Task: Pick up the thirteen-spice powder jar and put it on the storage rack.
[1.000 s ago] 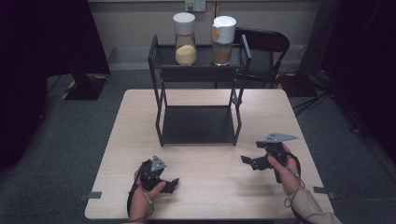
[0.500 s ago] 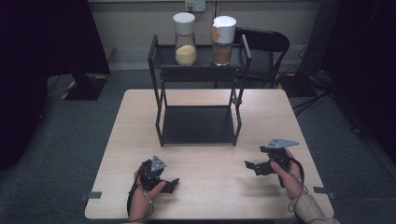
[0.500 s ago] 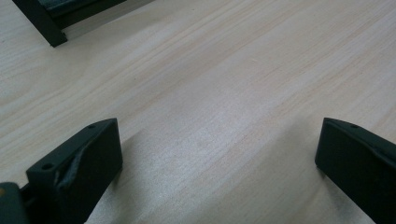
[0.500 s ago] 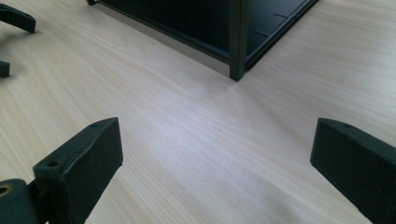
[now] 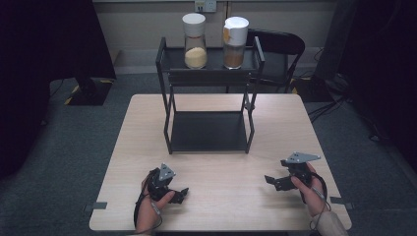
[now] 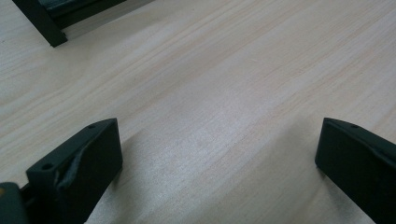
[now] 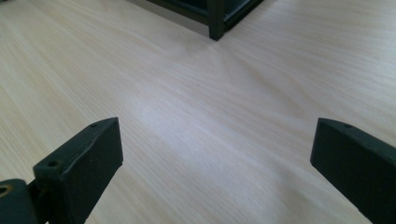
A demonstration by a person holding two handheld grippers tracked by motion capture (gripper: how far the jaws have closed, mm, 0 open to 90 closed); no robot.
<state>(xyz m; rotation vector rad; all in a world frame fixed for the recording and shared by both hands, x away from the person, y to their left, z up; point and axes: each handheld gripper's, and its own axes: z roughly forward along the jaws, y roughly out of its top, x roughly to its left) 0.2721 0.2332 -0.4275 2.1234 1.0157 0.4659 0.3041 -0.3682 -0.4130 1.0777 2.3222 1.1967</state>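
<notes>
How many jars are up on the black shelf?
2. The jar with pale yellow grains stands on the left of the black shelf's top level, and the jar with brown grains stands to its right. The bottom level holds none.

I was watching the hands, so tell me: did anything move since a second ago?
Yes. The right hand-held gripper moved down the high view, toward the near table edge, away from the black shelf rack. Its jaws stand wide open with nothing between them. The left hand-held gripper stayed where it was, also open and empty. The two jars stayed on the rack's top shelf.
</notes>
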